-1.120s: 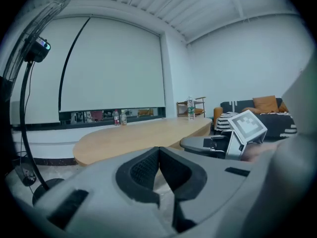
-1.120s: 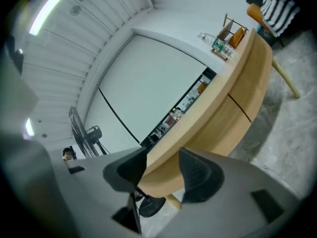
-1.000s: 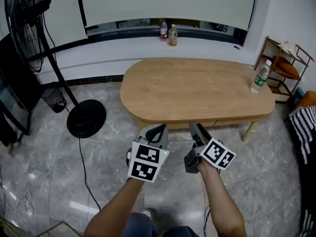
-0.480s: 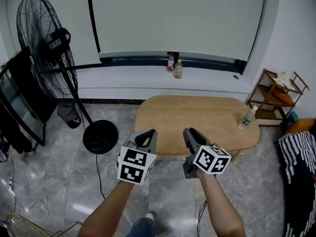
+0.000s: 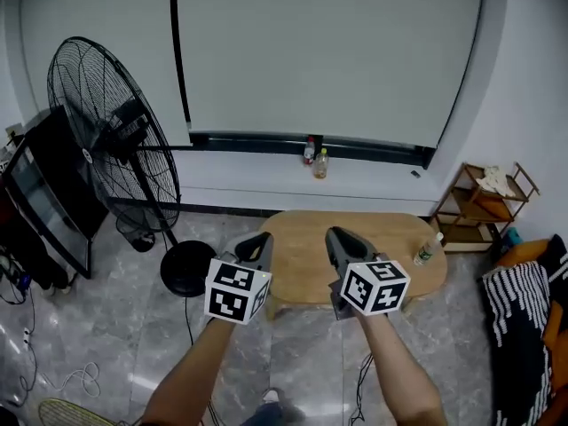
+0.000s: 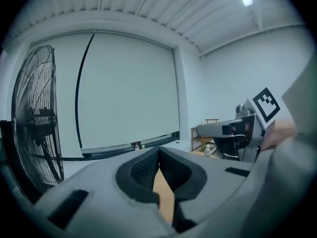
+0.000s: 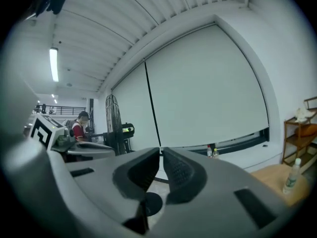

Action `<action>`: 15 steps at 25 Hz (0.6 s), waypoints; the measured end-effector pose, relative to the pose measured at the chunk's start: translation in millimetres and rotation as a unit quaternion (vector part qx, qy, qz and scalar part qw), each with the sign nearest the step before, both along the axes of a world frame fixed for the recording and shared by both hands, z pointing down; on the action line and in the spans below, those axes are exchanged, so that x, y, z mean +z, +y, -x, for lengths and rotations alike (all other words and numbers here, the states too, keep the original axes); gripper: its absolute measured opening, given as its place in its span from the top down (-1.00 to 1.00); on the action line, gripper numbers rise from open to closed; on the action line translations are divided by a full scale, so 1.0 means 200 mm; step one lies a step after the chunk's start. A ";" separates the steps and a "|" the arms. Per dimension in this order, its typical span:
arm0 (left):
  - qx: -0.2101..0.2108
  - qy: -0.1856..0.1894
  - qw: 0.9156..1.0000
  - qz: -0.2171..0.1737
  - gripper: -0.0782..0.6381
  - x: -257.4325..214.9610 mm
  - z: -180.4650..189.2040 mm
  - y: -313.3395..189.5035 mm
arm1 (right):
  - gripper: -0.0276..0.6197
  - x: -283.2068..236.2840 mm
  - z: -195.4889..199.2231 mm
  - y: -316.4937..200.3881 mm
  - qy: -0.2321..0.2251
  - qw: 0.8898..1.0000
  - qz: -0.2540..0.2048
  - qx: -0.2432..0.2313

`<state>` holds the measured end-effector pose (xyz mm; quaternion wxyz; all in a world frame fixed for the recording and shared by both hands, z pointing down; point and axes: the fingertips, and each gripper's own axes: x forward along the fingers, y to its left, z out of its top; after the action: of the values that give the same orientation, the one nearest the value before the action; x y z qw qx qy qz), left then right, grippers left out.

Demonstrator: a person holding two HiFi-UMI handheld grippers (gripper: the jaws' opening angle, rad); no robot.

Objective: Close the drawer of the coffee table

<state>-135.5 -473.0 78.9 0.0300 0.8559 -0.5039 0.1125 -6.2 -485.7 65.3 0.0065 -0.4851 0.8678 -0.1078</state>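
The oval wooden coffee table (image 5: 395, 236) stands on the grey floor far below and beyond both grippers; its drawer front is hidden behind them. My left gripper (image 5: 258, 240) is held high in the air, jaws shut on nothing, and a strip of the table top (image 6: 165, 200) shows under its tips. My right gripper (image 5: 338, 236) hangs beside it at the same height, pointing level. Its jaws are closing, the tips almost touching, with nothing between them. In the right gripper view the table (image 7: 275, 178) lies at the lower right.
A clear water bottle (image 5: 424, 252) stands on the table's right end. A big black fan (image 5: 111, 140) with a round base (image 5: 185, 269) is at the left, a wooden shelf (image 5: 484, 204) at the right, two bottles (image 5: 315, 158) on the sill. A cable runs across the floor.
Both grippers and the head view have risen a long way, so the table now looks small and far below. The right gripper has rolled, its marker cube turning.
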 end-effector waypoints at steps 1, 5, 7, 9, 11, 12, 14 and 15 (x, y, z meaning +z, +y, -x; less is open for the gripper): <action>0.001 0.001 1.000 -0.002 0.78 -0.06 0.02 -0.01 | 0.84 -0.07 0.02 -0.01 0.007 1.000 -0.005 0.002; 0.001 0.007 1.000 -0.006 0.78 -0.20 0.11 -0.04 | 0.90 -0.26 0.12 -0.02 0.025 1.000 -0.018 0.004; 0.001 0.007 1.000 -0.006 0.78 -0.22 0.14 -0.05 | 0.90 -0.32 0.17 -0.01 0.033 0.999 -0.026 0.001; 0.004 0.008 1.000 -0.008 0.78 -0.23 0.14 -0.05 | 0.90 -0.36 0.19 0.01 0.044 0.998 -0.034 -0.002; 0.007 0.007 1.000 -0.009 0.78 -0.24 0.13 -0.05 | 0.90 -0.36 0.20 0.02 0.052 0.998 -0.037 -0.004; 0.009 0.006 1.000 -0.009 0.78 -0.23 0.12 -0.06 | 0.90 -0.35 0.20 0.02 0.055 0.998 -0.036 -0.004; 0.011 0.002 1.000 -0.007 0.78 -0.22 0.11 -0.05 | 0.90 -0.31 0.19 0.03 0.058 0.998 -0.030 -0.003; 0.011 0.000 1.000 -0.008 0.78 -0.21 0.11 -0.04 | 0.90 -0.29 0.19 0.03 0.057 0.998 -0.027 -0.003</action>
<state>-157.5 -481.7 36.4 0.0223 0.8617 -0.4950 0.1090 -43.3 -479.7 7.8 -0.0306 -0.4871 0.8710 -0.0564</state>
